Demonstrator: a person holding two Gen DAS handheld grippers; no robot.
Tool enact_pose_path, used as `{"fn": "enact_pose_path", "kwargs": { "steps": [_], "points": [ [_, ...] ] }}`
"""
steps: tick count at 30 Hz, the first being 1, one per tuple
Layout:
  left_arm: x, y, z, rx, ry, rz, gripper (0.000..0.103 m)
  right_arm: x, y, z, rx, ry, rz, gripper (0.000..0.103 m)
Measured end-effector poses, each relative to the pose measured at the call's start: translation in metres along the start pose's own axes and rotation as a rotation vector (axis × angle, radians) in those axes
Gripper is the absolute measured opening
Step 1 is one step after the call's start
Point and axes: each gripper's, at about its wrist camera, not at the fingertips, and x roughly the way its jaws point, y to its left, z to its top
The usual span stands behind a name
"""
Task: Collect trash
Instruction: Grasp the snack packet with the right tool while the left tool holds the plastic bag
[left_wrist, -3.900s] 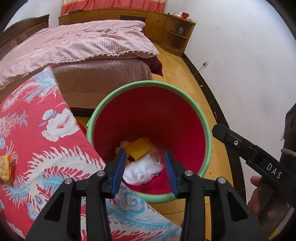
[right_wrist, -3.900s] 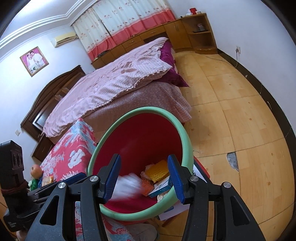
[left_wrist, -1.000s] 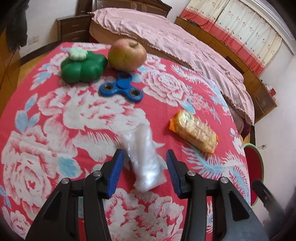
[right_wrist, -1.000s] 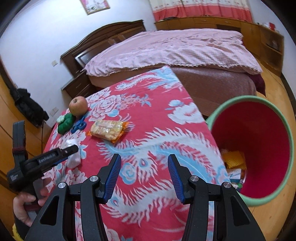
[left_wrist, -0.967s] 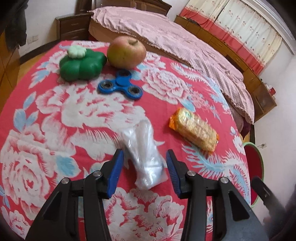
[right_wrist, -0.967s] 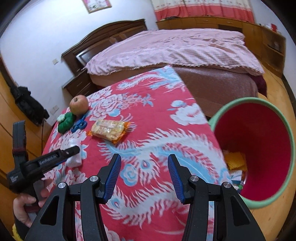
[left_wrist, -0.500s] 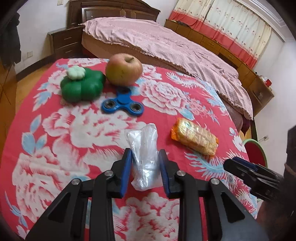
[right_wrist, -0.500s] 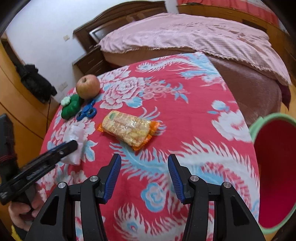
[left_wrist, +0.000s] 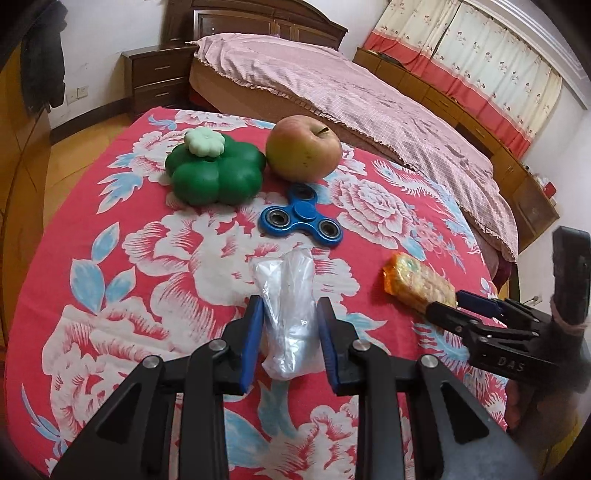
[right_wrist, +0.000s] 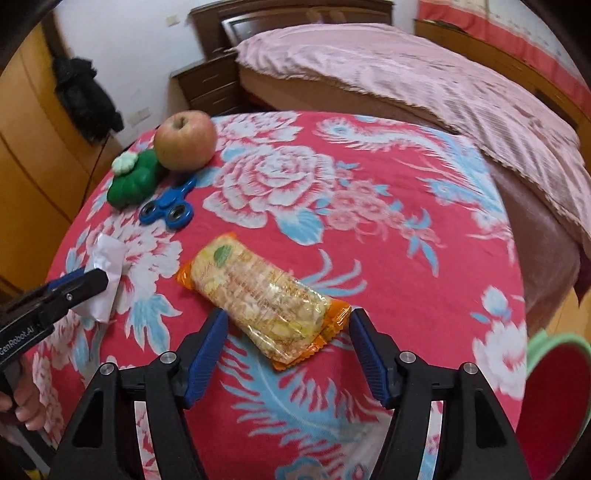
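A crumpled clear plastic bag (left_wrist: 288, 288) lies on the red flowered tablecloth (left_wrist: 147, 295), and my left gripper (left_wrist: 290, 332) is shut on its near half. The same bag (right_wrist: 107, 258) shows in the right wrist view, pinched by the left gripper (right_wrist: 92, 280). An orange-ended cracker packet (right_wrist: 258, 295) lies at an angle in the middle of the cloth. My right gripper (right_wrist: 288, 317) hangs over its near end. Its jaws are opening and stand to either side of the packet, clear of the wrapper. The left wrist view shows the right gripper (left_wrist: 454, 306) reaching the packet (left_wrist: 417, 284).
An apple (left_wrist: 303, 147), a green flower-shaped toy (left_wrist: 216, 170) and a blue fidget spinner (left_wrist: 301, 218) sit at the table's far side. The green-rimmed red bin (right_wrist: 535, 339) stands off the table's right edge. A bed (right_wrist: 406, 66) lies beyond, with a nightstand (left_wrist: 159, 81).
My left jaws have closed on the plastic bag. My right gripper has swung from the bin side to over the cracker packet, and its jaws have widened.
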Motion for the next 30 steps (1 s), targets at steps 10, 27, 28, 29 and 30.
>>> {"fn": "enact_pose_path", "kwargs": {
  "steps": [10, 27, 28, 29, 30],
  "points": [
    [-0.005, 0.003, -0.001, -0.007, -0.010, -0.014, 0.030, -0.004, 0.020, -0.008, -0.049, 0.039, 0.102, 0.069],
    [-0.003, 0.010, -0.001, -0.029, -0.004, -0.026, 0.030, 0.017, 0.040, 0.013, -0.091, 0.012, 0.001, 0.069],
    [-0.003, 0.010, -0.001, -0.030, -0.003, -0.028, 0.030, 0.019, 0.041, 0.013, -0.091, 0.014, -0.003, 0.069],
    [-0.002, 0.011, -0.001, -0.030, -0.002, -0.029, 0.030, 0.019, 0.043, 0.012, -0.097, 0.001, -0.017, 0.069],
    [-0.002, 0.011, -0.002, -0.030, -0.001, -0.030, 0.030, 0.020, 0.045, 0.010, -0.102, -0.003, -0.028, 0.068]
  ]
}}
